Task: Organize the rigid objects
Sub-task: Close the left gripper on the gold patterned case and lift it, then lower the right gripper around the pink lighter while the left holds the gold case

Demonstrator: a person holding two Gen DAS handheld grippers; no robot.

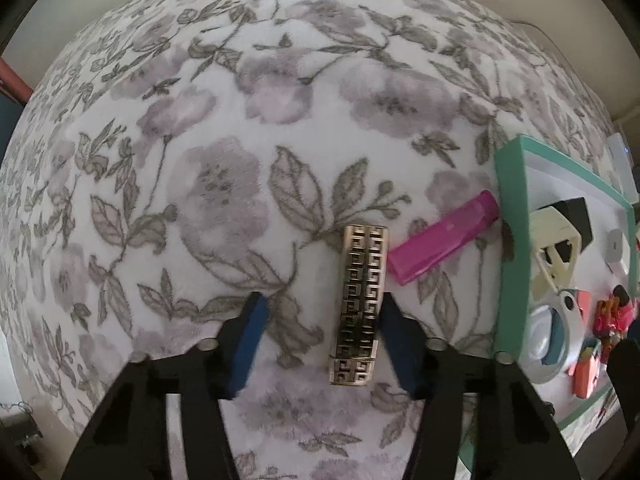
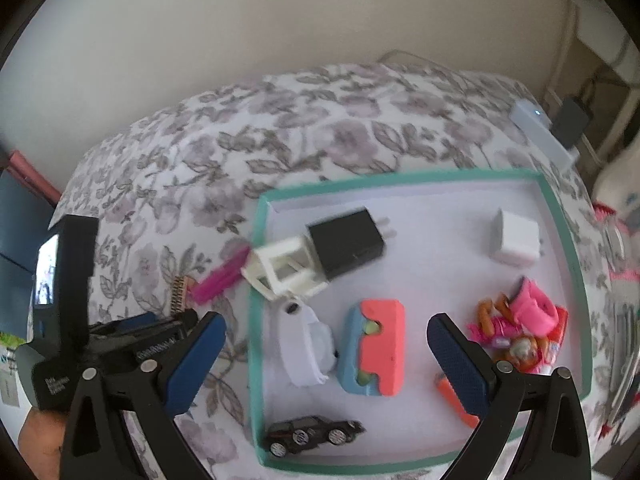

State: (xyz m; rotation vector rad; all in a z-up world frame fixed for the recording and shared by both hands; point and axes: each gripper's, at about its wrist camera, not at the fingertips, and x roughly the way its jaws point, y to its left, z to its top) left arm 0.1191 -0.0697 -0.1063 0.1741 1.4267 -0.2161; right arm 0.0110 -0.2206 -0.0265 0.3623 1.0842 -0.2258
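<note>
most items already in teal tray; gold case + pink case left on blanket; l gripper jaws apart around gold case, not clamped; r gripper open, empty

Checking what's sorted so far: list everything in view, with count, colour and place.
blanket: one, white with grey-lilac flowers, under everything
tray: one, teal rim, white inside, on blanket
patterned case: one, gold, on blanket outside tray
plastic case: one, magenta, on blanket against tray's wall
charger: one, black, tray's far left
charger cube: one, white, tray's far right
plastic frame: one, cream, overlapping tray's left rim
foam block: one, coral and blue, tray's middle
toy car: one, black, tray's near left
small toys: heap, pink and orange, tray's right
left claw: open, patterned case between pads
right claw: open, empty, over tray
</note>
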